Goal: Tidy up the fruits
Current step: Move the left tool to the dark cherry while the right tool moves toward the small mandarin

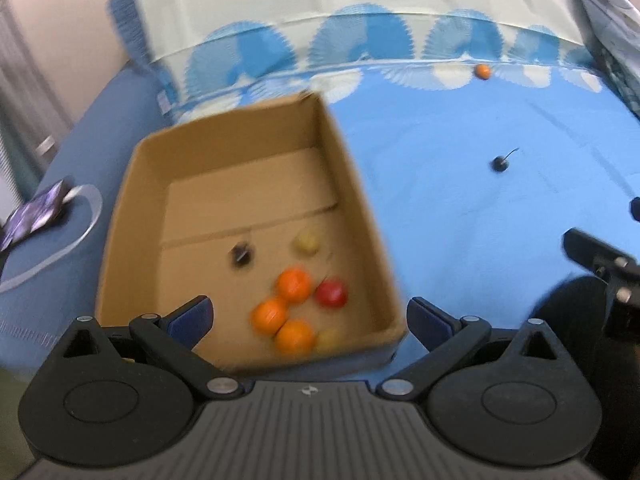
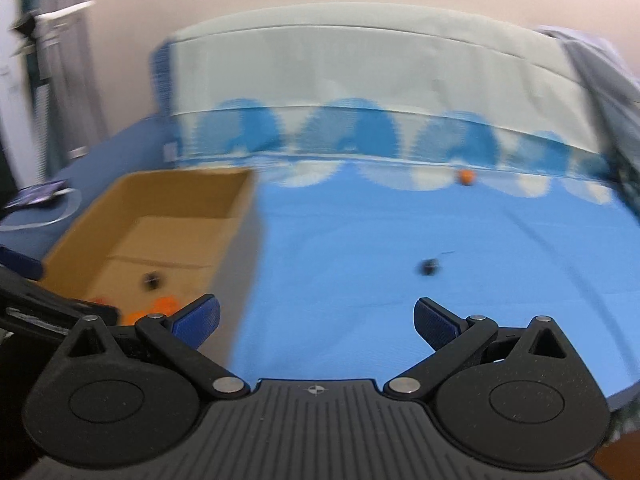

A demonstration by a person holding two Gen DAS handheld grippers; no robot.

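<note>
Directly ahead of the left gripper (image 1: 308, 316), between its spread blue-padded fingers (image 1: 192, 314), sits an open brown cardboard box (image 1: 132, 216) on the bright blue bedsheet (image 1: 460, 200). Its jaws stand wide apart and hold nothing. Inside the box, nearest the gripper, three round orange fruits (image 1: 294, 284) cluster touching one another, with a round red fruit (image 1: 331, 294) just to their right and a pale yellow fruit (image 1: 328, 340) against the near wall. Farther in lie a second yellowish fruit (image 1: 306, 242) and a small dark fruit (image 1: 241, 257) (motion blur hides their details).

Beyond the box and off to the right, a small dark stemmed fruit (image 1: 499, 163) rests alone on the sheet, and a small orange fruit (image 1: 483, 71) lies far ahead by the white and blue patterned pillow edge (image 1: 360, 12).

From the right gripper (image 2: 316, 320), likewise wide open and empty, the dark stemmed fruit (image 2: 429, 267) lies ahead and slightly right, well apart from the fingers; the orange one (image 2: 466, 176) sits farther on, and the box (image 2: 180, 208) is off to the left.
</note>
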